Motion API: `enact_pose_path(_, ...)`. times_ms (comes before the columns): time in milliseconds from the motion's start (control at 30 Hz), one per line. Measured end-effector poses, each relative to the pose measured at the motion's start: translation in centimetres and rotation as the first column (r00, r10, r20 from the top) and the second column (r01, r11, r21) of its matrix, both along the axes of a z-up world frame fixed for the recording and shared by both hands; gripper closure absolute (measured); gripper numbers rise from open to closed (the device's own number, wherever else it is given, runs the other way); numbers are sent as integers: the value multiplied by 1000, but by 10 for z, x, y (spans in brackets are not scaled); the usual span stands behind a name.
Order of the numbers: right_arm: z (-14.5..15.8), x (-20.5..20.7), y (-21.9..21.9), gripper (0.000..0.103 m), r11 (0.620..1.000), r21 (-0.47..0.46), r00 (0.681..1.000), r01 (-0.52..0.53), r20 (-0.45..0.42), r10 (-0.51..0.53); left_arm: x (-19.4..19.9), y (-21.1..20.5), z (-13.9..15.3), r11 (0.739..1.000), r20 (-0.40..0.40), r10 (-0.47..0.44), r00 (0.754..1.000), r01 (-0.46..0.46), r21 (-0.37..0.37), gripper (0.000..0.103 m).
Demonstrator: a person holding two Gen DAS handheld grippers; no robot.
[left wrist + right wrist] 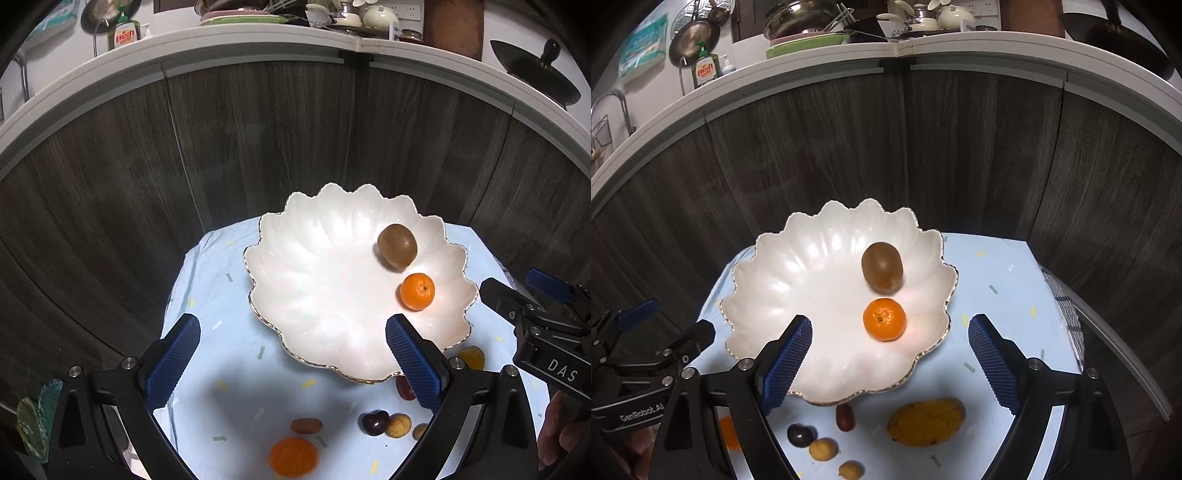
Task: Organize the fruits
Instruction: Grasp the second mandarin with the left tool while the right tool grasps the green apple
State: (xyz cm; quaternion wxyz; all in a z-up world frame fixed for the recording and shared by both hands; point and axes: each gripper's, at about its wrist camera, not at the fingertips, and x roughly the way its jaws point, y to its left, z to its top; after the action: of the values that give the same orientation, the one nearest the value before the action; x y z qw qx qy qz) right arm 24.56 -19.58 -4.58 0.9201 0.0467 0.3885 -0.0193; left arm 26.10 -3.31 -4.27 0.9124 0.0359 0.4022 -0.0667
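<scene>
A white scalloped plate (325,280) (812,280) with a gold rim holds a brown kiwi (397,245) (882,271) and a mandarin (417,291) (884,319). In front of the plate, loose fruit lies on the cloth: a yellow mango (926,426), a red date (845,417), a dark plum (800,435), small yellow fruits (823,448) and a second mandarin (293,456). My left gripper (293,332) hovers open over the plate's near left edge, holding nothing. My right gripper (890,328) stands open above the plated mandarin without touching it.
The plate rests on a small table under a light blue cloth (229,354). Dark wood cabinet fronts (258,140) rise close behind it, below a white counter (258,40) crowded with dishes and a soap bottle (123,35). A checked cloth (1067,317) hangs at the table's right edge.
</scene>
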Motion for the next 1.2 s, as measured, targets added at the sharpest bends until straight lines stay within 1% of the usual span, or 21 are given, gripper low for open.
enact_pose_path(567,7,-35,-3,16,1000,4,1000,16,27,-16,-35,0,9,998,53,-32,998,29,62,1)
enact_pose_path(833,9,-52,0,16,1000,13,1000,8,28,-8,-51,1,10,997,59,-41,997,38,61,1)
enact_pose_path(967,7,-64,3,16,1000,10,1000,2,25,-2,-63,1,9,996,68,-60,996,55,75,1)
enact_pose_path(1200,4,-88,15,16,1000,0,1000,1,21,-1,-84,9,4,992,61,-96,994,91,83,1)
